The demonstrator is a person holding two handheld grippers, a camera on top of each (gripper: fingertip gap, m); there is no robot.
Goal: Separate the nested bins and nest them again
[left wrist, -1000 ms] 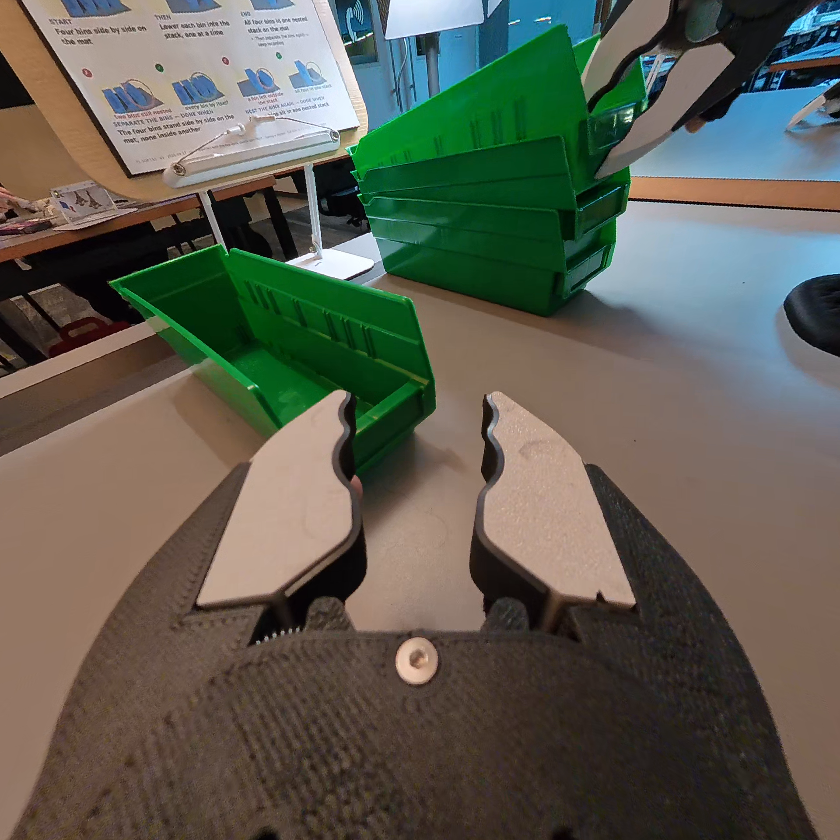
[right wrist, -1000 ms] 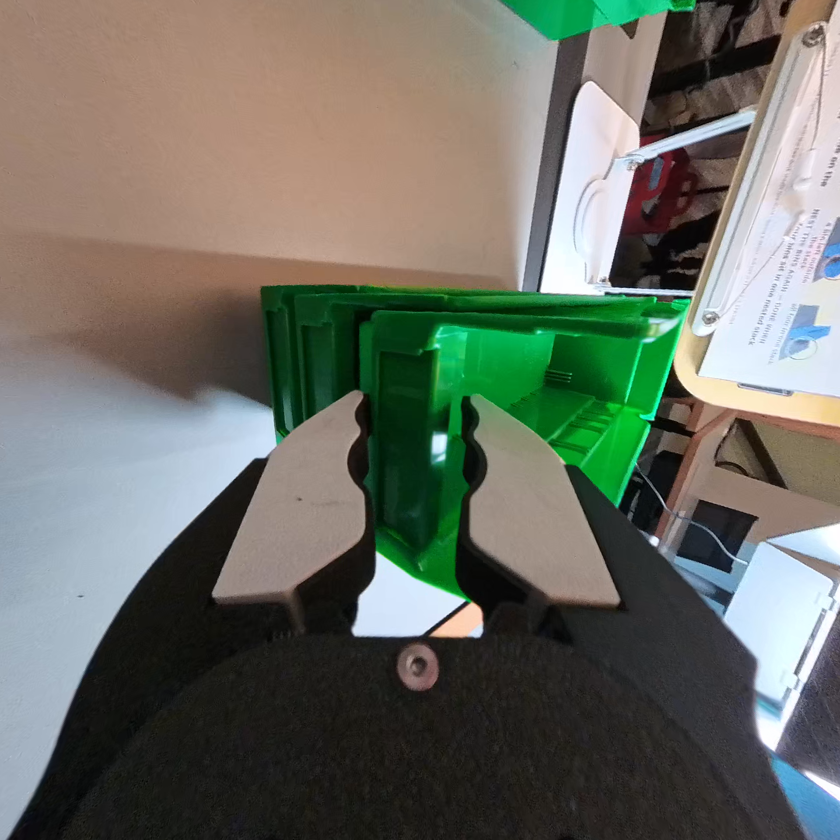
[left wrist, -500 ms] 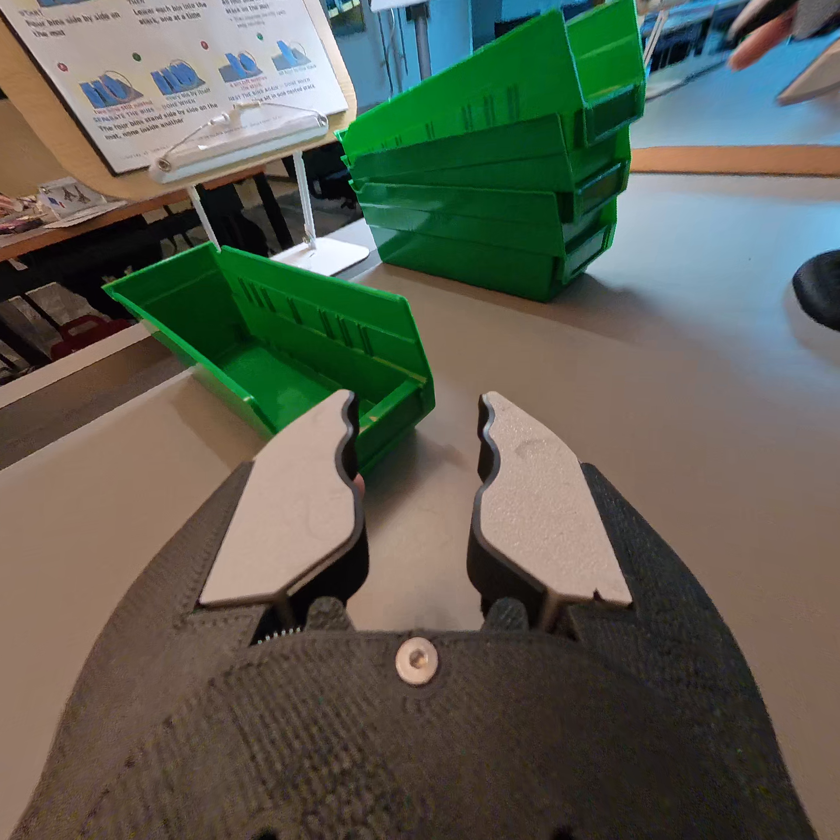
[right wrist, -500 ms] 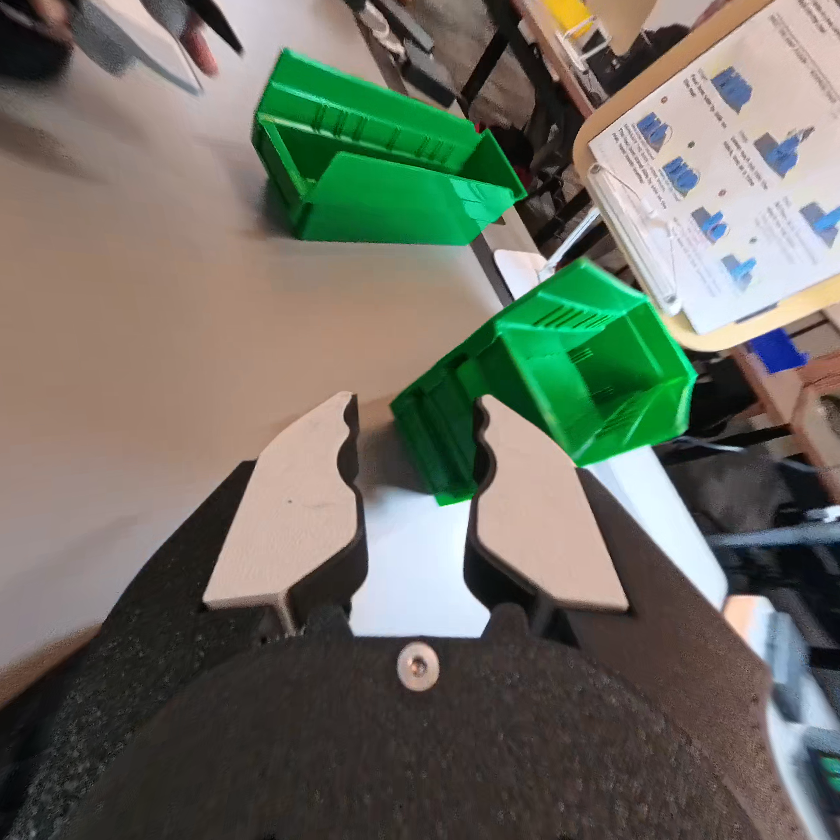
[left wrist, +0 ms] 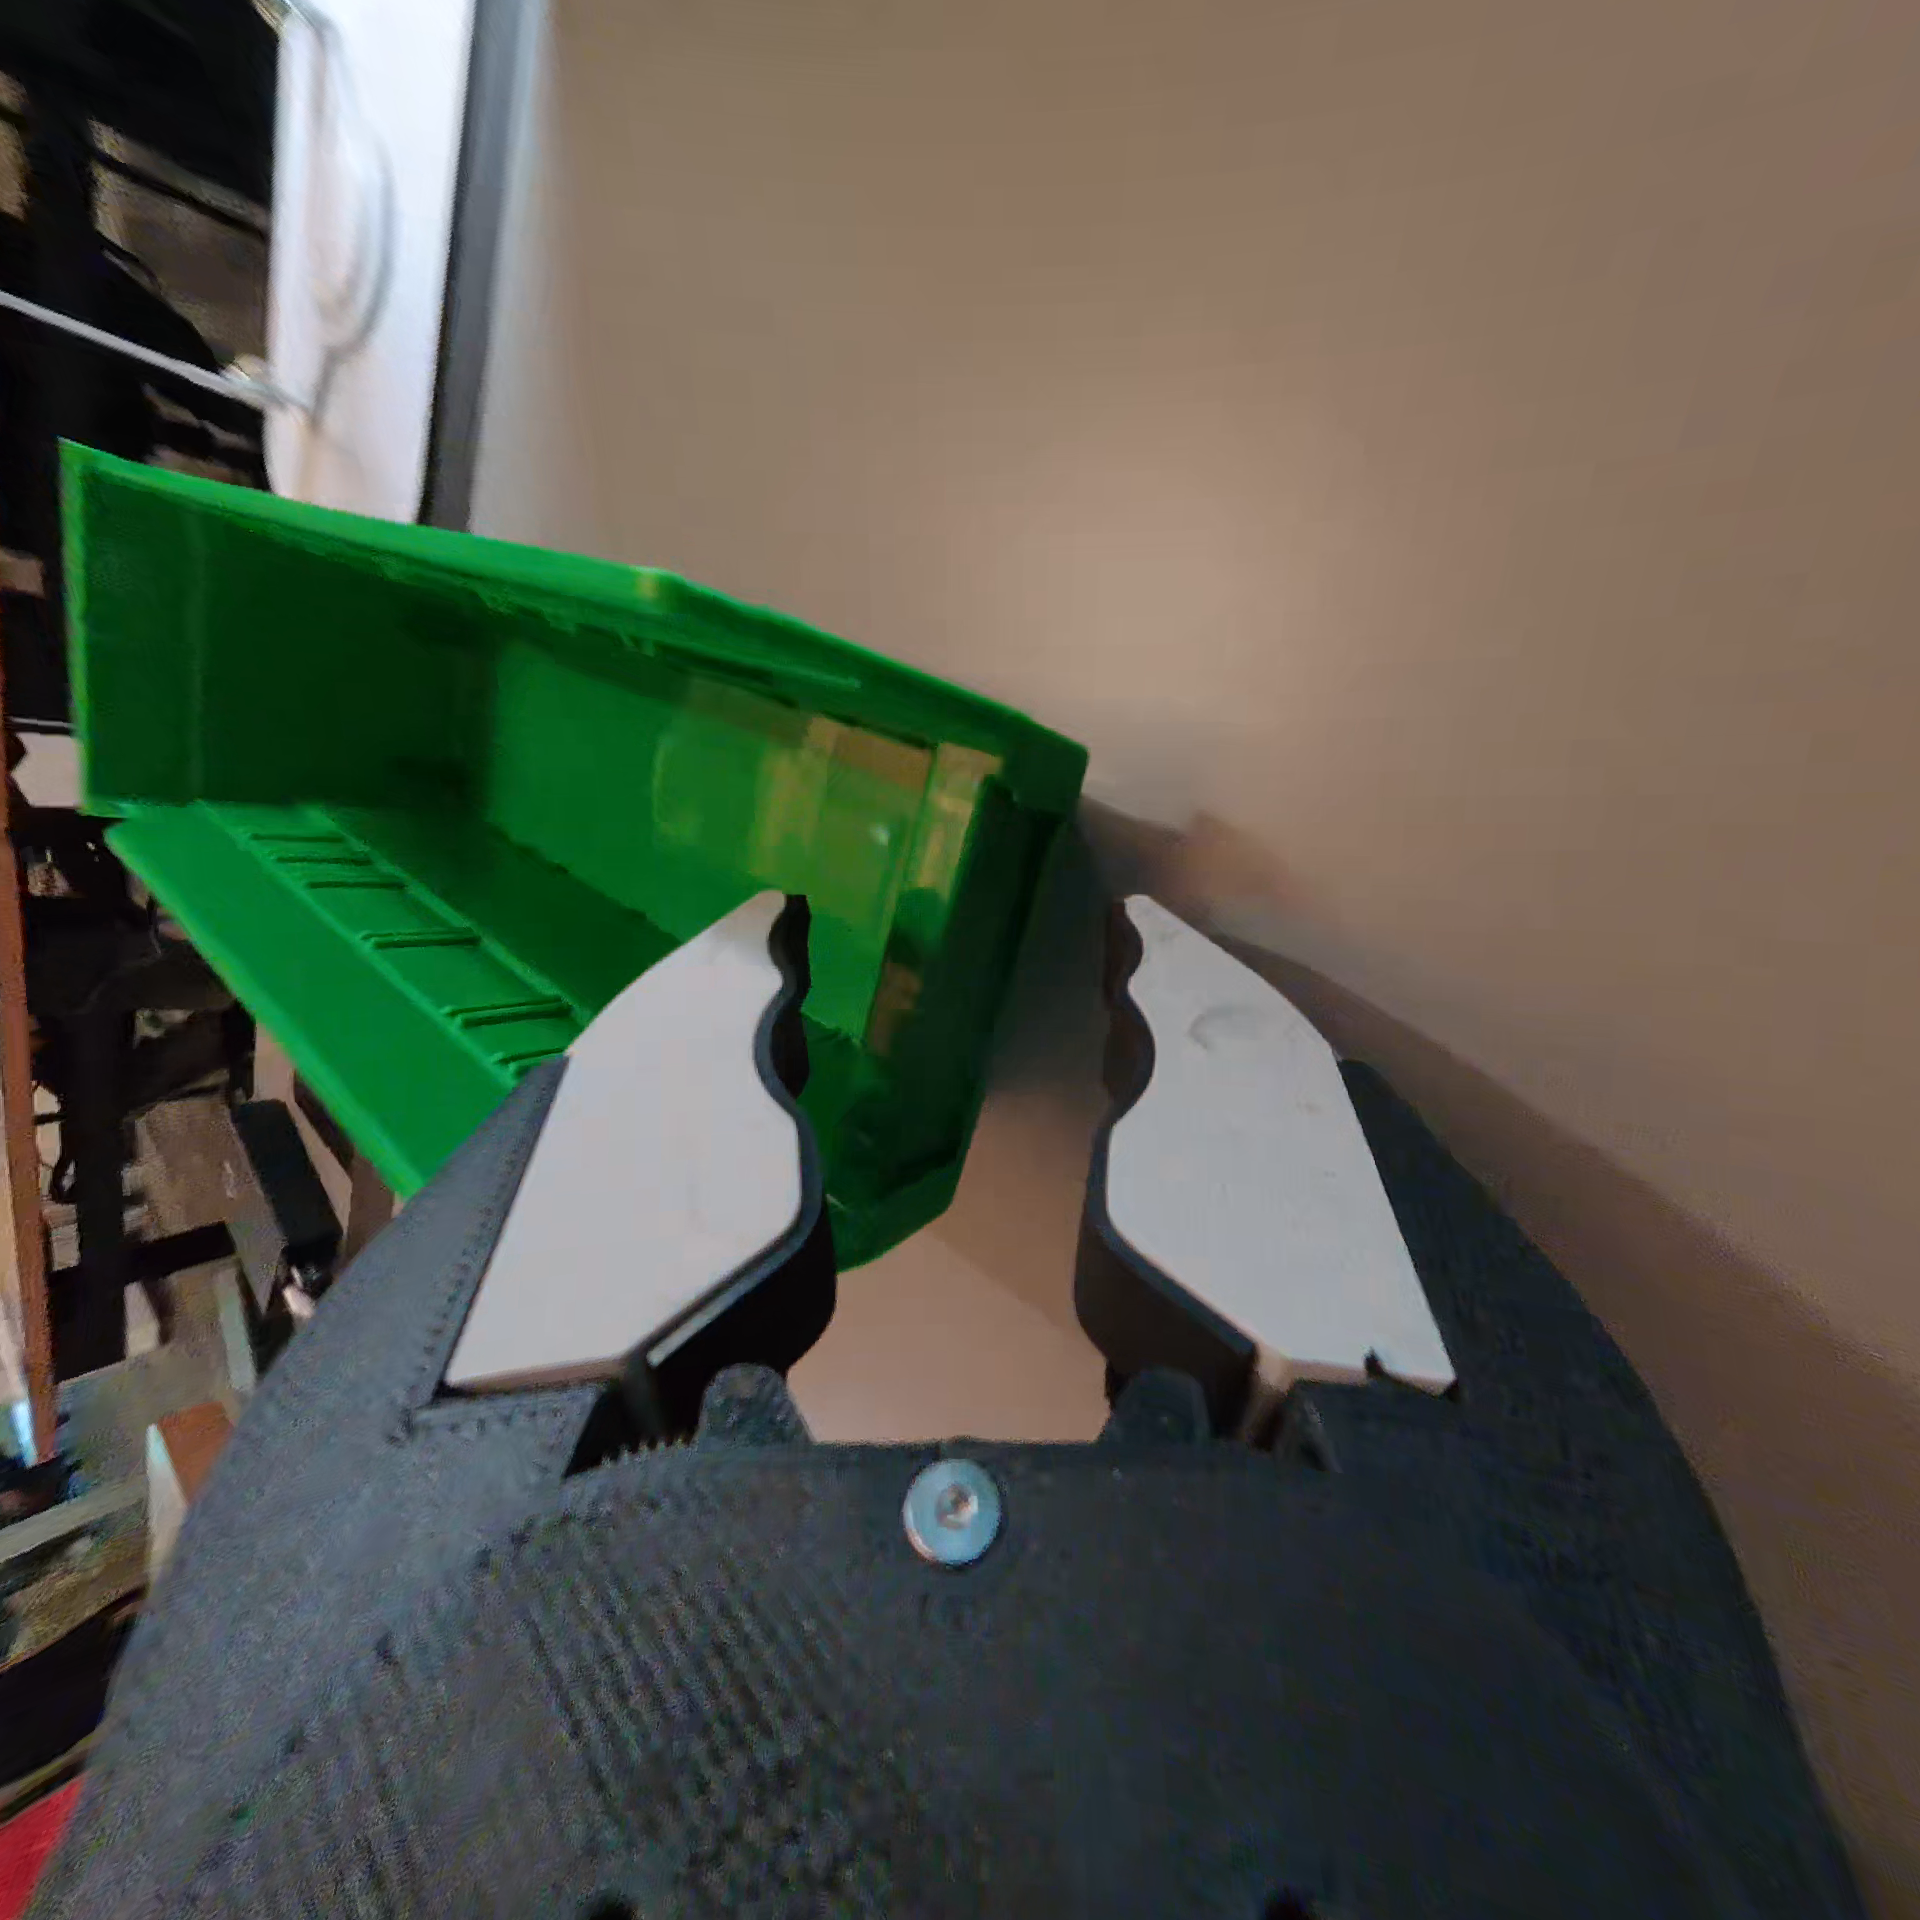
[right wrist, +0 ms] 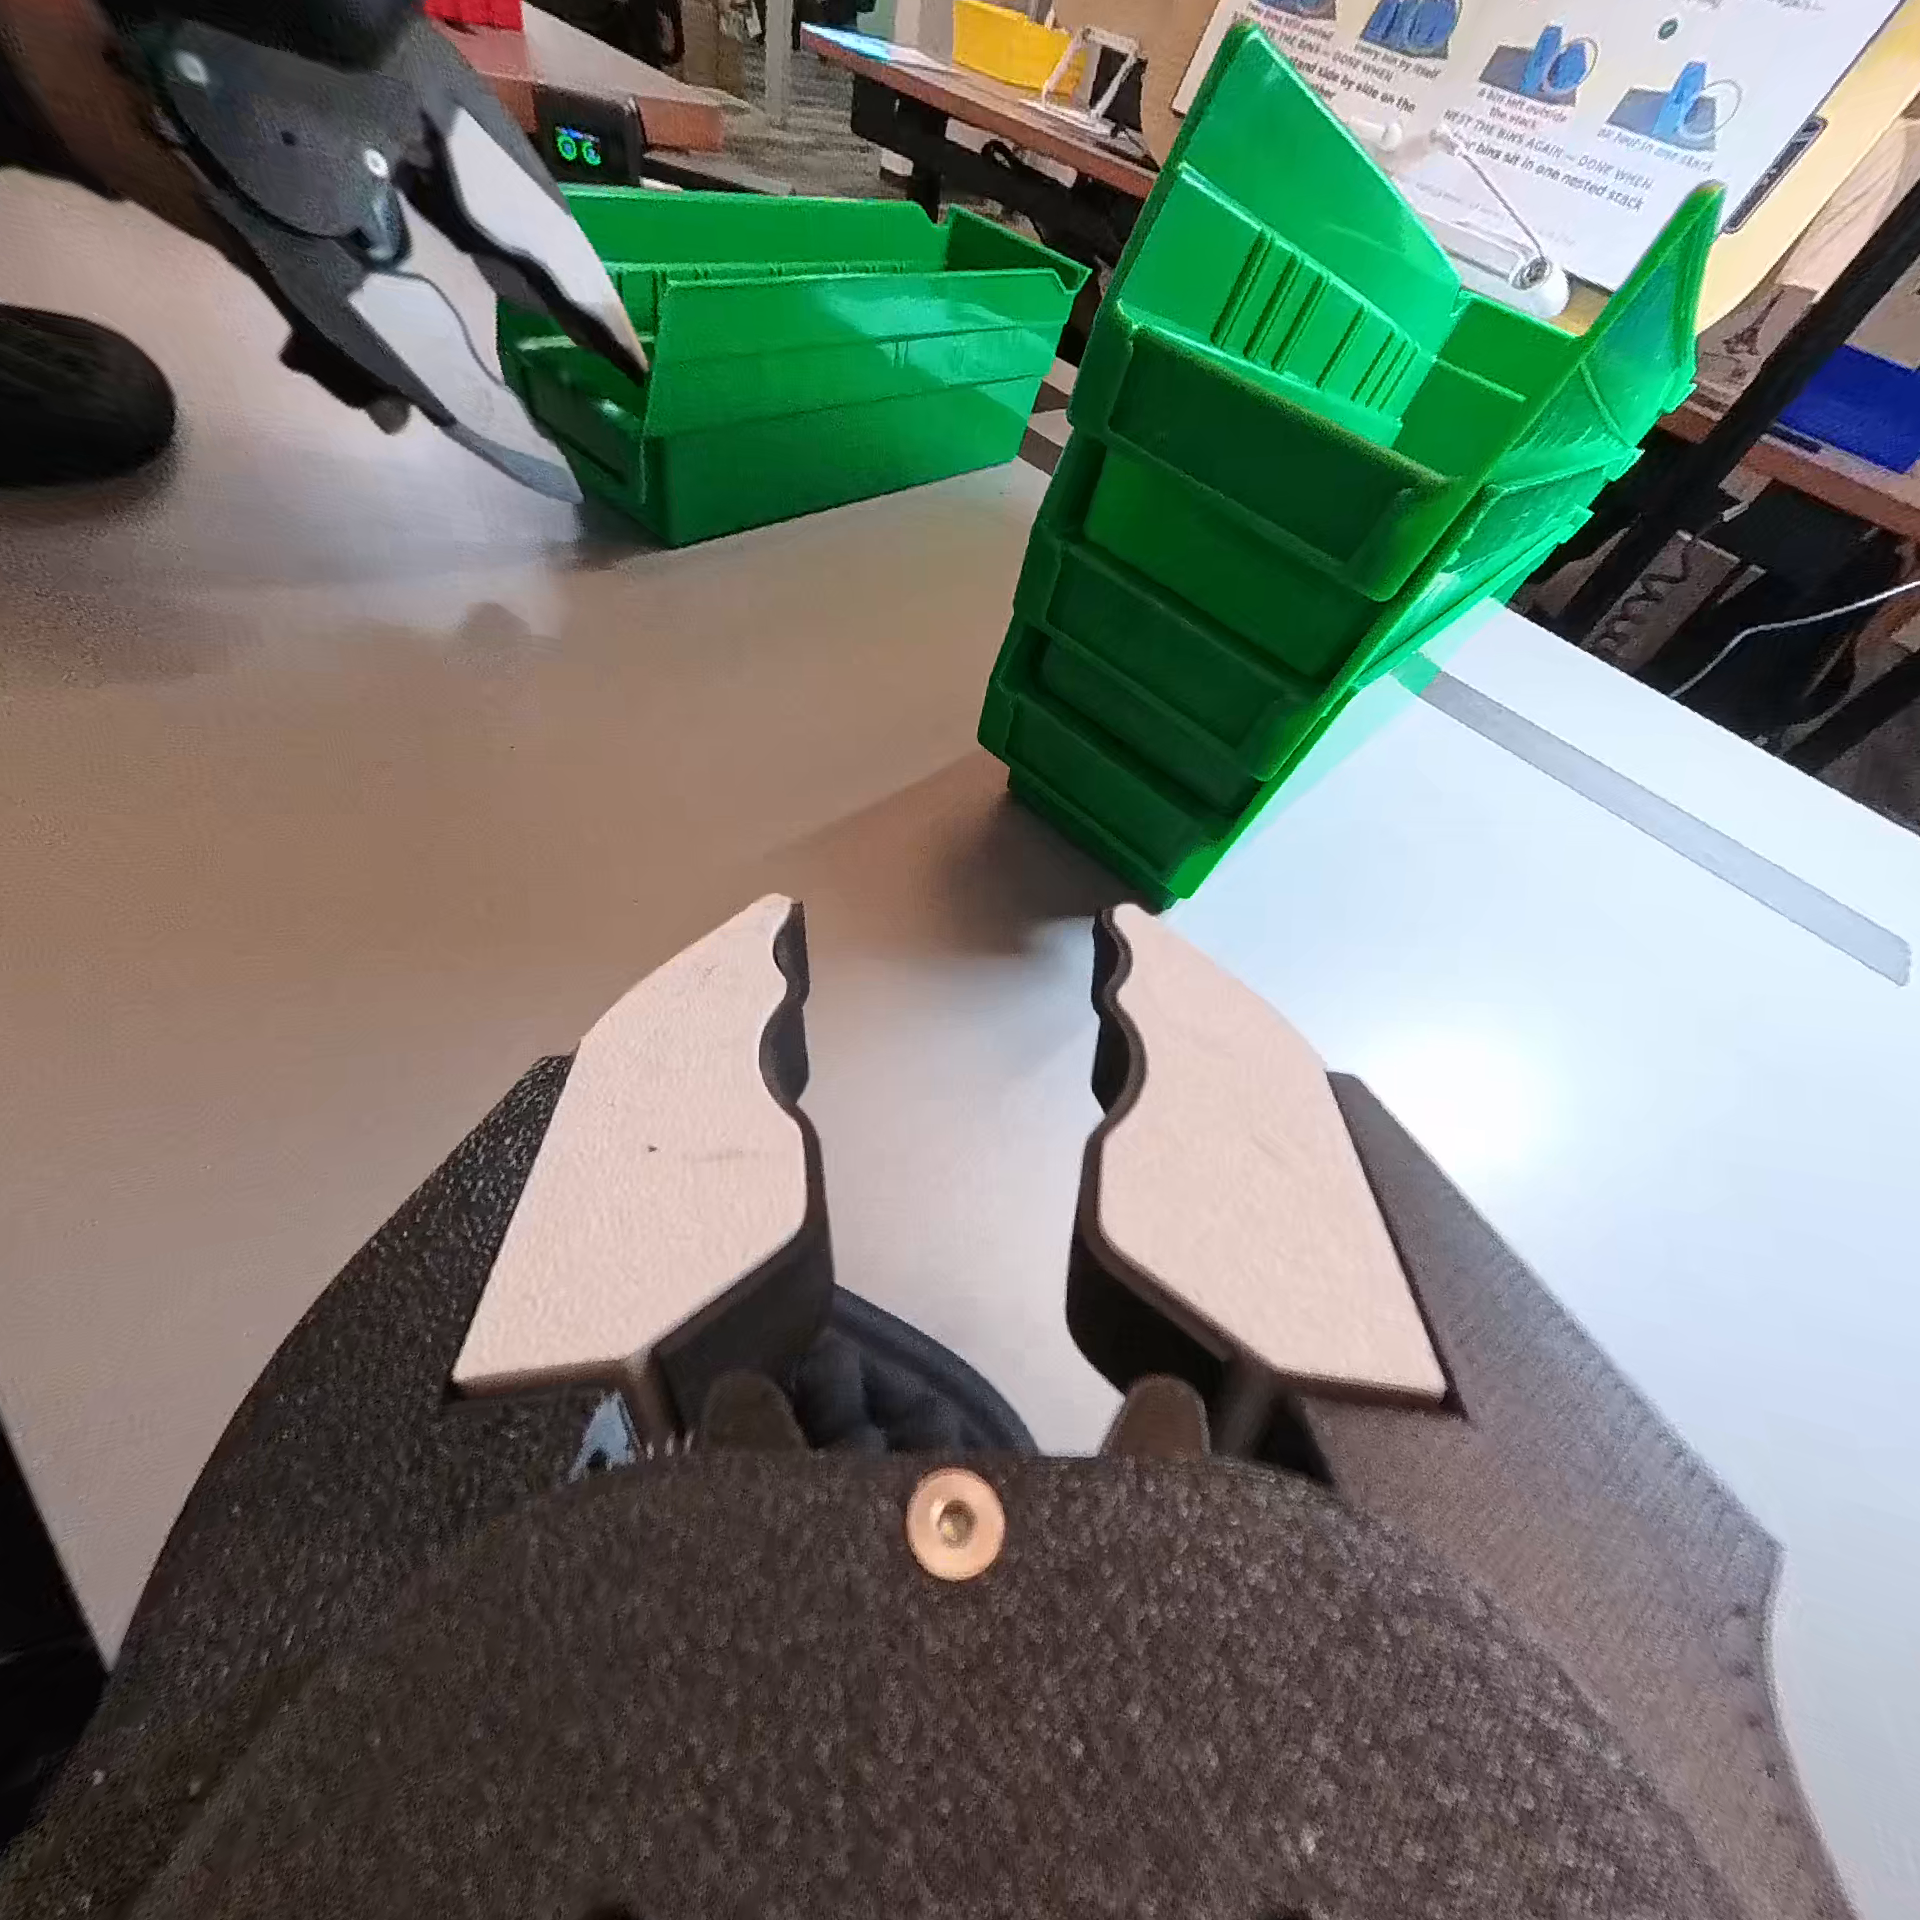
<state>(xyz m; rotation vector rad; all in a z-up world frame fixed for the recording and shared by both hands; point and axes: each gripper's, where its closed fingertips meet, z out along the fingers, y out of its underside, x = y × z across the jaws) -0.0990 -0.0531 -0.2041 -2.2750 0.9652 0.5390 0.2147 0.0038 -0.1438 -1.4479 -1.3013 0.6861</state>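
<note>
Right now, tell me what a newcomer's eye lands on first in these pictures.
The stack of nested green bins on the grey table, top bin tilted, just ahead of the open, empty right gripper. To its left sits a lone green bin, with the left gripper open astride its near end wall, one finger inside.

A grey table [right wrist: 416, 790] fills most of both views. At its far edge stands a clipboard instruction sheet [right wrist: 1621, 114] on a white stand base [left wrist: 343, 260]. Beyond the table, a brown desk [right wrist: 987, 104] carries a yellow container [right wrist: 1013, 42]. A black rounded object [right wrist: 73, 395] rests at the table's left side.
</note>
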